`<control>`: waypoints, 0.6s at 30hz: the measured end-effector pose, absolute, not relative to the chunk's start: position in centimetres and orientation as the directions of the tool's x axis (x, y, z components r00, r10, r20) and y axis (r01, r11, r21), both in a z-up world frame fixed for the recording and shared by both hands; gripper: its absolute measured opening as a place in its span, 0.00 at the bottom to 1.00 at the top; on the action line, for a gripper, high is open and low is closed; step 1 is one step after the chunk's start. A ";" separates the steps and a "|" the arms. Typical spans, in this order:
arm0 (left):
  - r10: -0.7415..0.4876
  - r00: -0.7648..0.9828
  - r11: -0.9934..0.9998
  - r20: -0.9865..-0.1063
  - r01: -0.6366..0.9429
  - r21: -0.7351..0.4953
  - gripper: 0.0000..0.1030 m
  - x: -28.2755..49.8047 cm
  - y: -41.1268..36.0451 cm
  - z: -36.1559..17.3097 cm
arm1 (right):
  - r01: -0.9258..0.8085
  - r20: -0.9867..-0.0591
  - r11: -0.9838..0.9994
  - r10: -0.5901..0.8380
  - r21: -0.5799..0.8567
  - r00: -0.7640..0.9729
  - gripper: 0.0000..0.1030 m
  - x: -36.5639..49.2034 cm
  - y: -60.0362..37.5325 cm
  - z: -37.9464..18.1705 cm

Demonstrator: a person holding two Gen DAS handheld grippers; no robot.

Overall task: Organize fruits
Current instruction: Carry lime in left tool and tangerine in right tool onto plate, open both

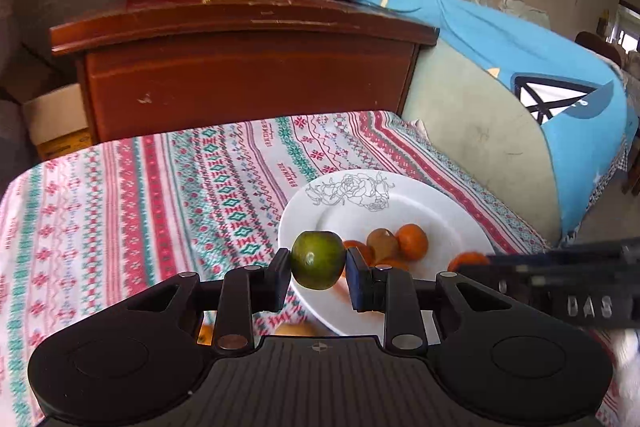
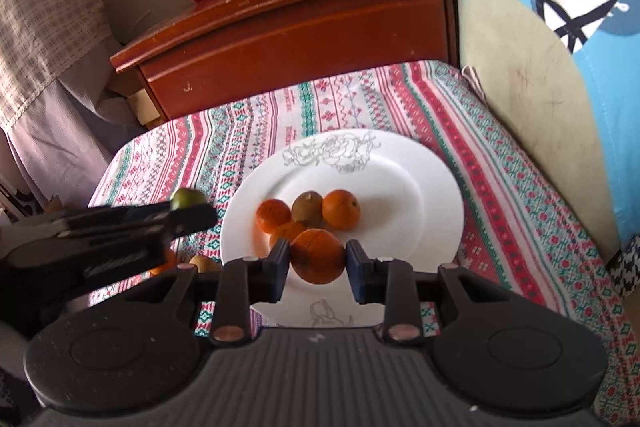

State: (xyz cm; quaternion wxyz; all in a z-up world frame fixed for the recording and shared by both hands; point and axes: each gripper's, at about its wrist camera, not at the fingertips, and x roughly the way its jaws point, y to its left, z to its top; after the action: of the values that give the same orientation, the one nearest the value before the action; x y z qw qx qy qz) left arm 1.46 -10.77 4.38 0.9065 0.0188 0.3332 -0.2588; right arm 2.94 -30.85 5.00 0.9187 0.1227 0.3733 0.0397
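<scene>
Left hand-held gripper grips a green fruit, the right hand-held gripper an orange, both over the white plate; next, probably lower and release.

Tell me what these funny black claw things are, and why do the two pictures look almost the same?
They are two grabbing tools, one in each of a person's hands, and each carries a small camera looking along its two fingers. That gives two pictures of one scene. The left tool pinches a green fruit. The right tool pinches an orange. Below them a white plate sits on a striped tablecloth. On the plate lie three more oranges and one brownish fruit. The dark blurry bar at the left of the right picture is the other tool, seen from the side.
</scene>
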 end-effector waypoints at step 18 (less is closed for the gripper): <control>-0.468 0.630 0.865 -0.620 0.470 -0.176 0.30 4.8 -12.8 4.1 | 0.069 -0.665 0.957 0.142 0.281 0.733 0.33 4.2 -30.9 4.6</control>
State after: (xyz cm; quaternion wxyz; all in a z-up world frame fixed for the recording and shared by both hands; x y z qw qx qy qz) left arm 4.82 -12.77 4.15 0.9027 0.0014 0.3429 -0.2598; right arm 4.21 -30.87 4.58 0.9196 0.1448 0.3647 0.0200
